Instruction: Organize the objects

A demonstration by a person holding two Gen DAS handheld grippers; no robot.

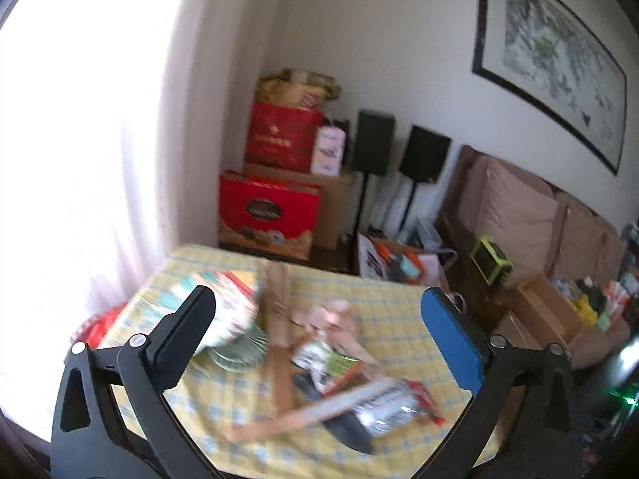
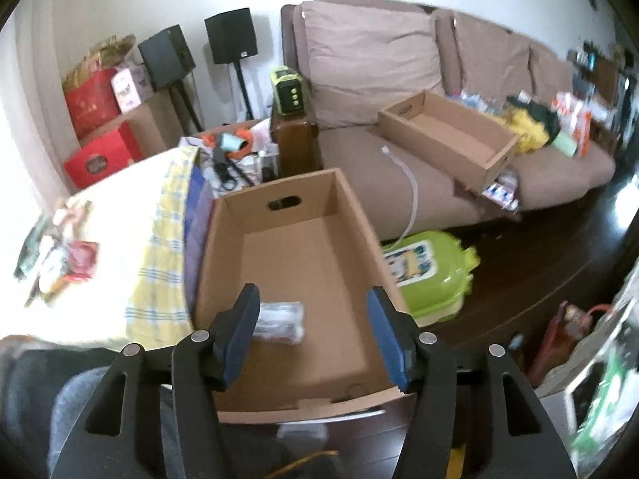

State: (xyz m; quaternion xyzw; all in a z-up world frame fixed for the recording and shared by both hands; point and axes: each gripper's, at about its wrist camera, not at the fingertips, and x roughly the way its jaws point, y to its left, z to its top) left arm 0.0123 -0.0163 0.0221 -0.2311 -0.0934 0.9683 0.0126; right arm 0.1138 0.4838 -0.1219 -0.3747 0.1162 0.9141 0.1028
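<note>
Cardboard box: a brown open-topped corrugated carton (image 2: 303, 263) with an oval hand-hole in its far wall sits just beside the table, directly under the right gripper.
Inside the box: one clear plastic-wrapped packet (image 2: 279, 322) lies on the bottom, near the front left corner.
Right gripper: the black two-finger tool with blue pads (image 2: 315, 329) hangs over the near end of the box, jaws spread wide and holding nothing.
Left gripper: the second black tool, one blue pad facing the camera (image 1: 319, 327), hovers above the table, jaws spread wide and empty.
Table: a yellow-and-blue checked cloth (image 1: 399, 319) covers the top.
Clutter on the table: a blurred heap in the middle of the cloth takes in a long brown cardboard strip (image 1: 279, 327), a silver foil snack packet with red ends (image 1: 393, 407), a pale green ribbed dish (image 1: 239, 353) and a printed white-and-red carton (image 1: 223, 311) resting on that dish.
Focus: motion blur makes the smaller items in the heap impossible to identify.
Backdrop: a long pinkish-brown cushioned sofa (image 2: 399, 151) carries a second shallow brown cardboard tray (image 2: 451, 135); two black speakers on stands (image 1: 399, 147) flank stacked red gift boxes (image 1: 275, 171) in the corner.
</note>
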